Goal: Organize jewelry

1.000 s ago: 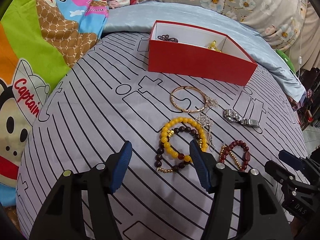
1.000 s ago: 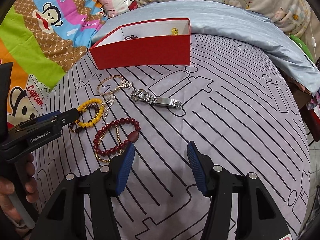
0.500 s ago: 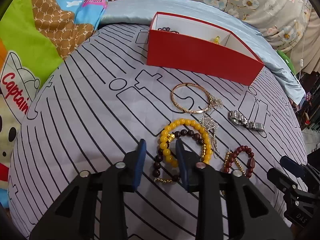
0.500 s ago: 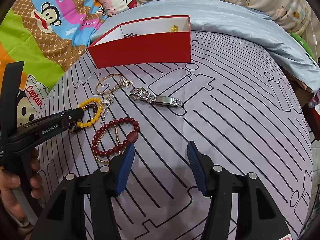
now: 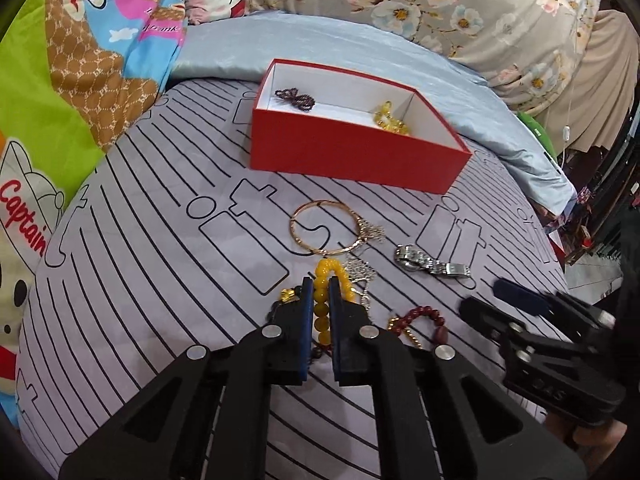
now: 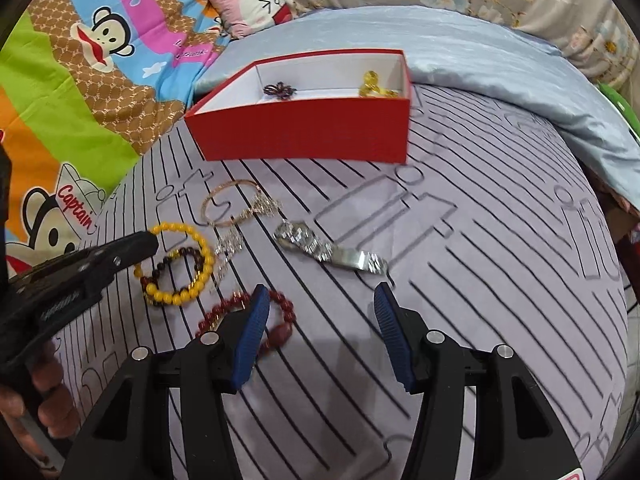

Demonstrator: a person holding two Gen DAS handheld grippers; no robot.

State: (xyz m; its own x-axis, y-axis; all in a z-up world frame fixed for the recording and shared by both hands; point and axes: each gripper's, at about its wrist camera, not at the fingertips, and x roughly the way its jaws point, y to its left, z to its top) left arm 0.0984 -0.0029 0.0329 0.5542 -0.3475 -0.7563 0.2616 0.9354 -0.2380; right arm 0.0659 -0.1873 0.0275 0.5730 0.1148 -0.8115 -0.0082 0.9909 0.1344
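While closing, left gripper (image 5: 320, 292) jaws pinch yellow bead bracelet (image 5: 322, 312).

Our left hand-held gripper (image 5: 321, 300) points steeply downward, and its jaws have just been closing; the blue pads (image 5: 307, 320) now pinch the yellow bead bracelet (image 5: 322, 312) between them. Our right hand-held gripper (image 6: 320, 312) also tilts down, jaws standing apart with nothing between them. In the right wrist view our left hand (image 6: 44, 396) wraps the left gripper's handle.
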